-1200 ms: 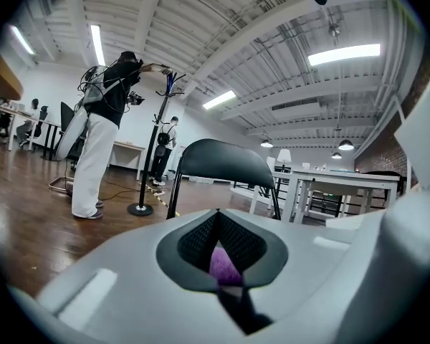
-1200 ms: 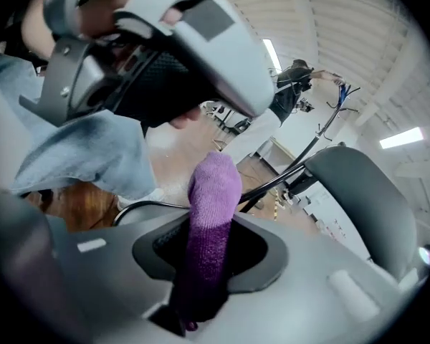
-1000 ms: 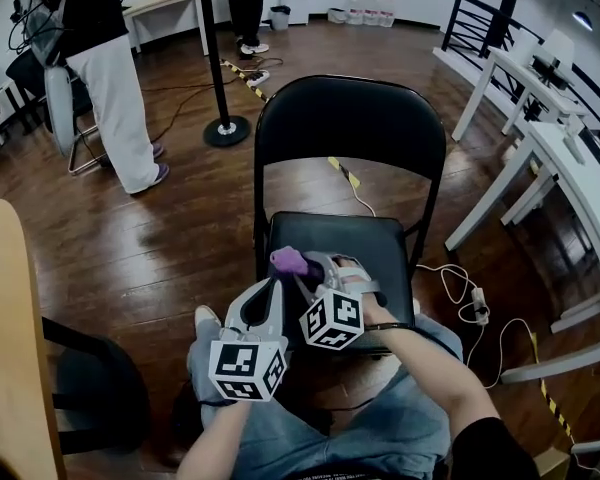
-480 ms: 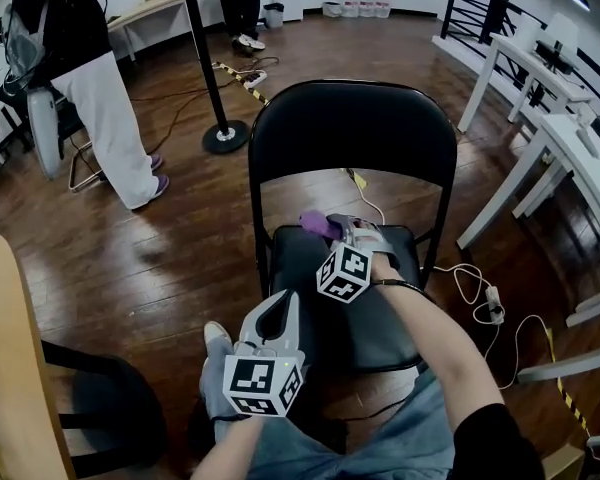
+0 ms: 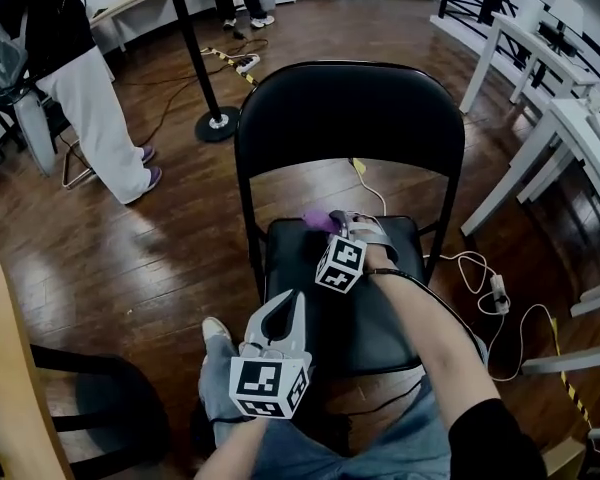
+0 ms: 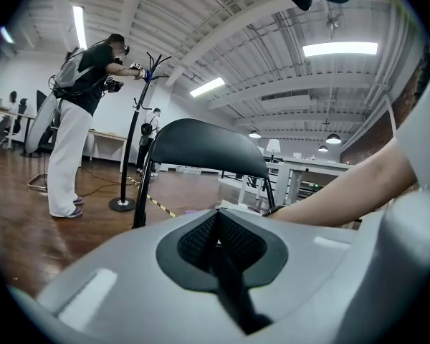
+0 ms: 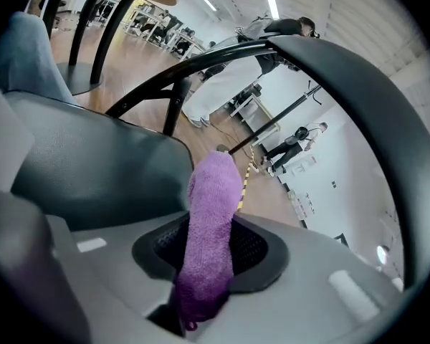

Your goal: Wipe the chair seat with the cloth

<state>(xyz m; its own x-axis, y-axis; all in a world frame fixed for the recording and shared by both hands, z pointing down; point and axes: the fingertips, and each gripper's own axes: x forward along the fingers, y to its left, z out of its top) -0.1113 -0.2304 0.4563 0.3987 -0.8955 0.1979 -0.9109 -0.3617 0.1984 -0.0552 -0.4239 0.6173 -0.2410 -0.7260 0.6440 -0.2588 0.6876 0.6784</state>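
Observation:
A black folding chair (image 5: 350, 118) stands before me, its padded seat (image 5: 380, 318) under both grippers. My right gripper (image 5: 332, 223) is at the seat's back edge, just below the backrest, shut on a purple cloth (image 5: 318, 219). In the right gripper view the purple cloth (image 7: 211, 221) sticks out from between the jaws over the dark seat (image 7: 86, 170). My left gripper (image 5: 288, 304) hovers by the seat's front left corner, jaws shut and holding nothing; in its own view the left gripper (image 6: 216, 239) points at the backrest (image 6: 201, 145).
A person (image 5: 70, 78) in white trousers stands at the left by a black pole stand (image 5: 215, 120). White tables (image 5: 570, 138) line the right side. A white cable (image 5: 480, 278) trails on the wood floor right of the chair. A wooden tabletop edge (image 5: 5, 368) is at near left.
The right gripper has carried the cloth from the seat's middle back toward the backrest. The left gripper has drawn back toward the seat's front left.

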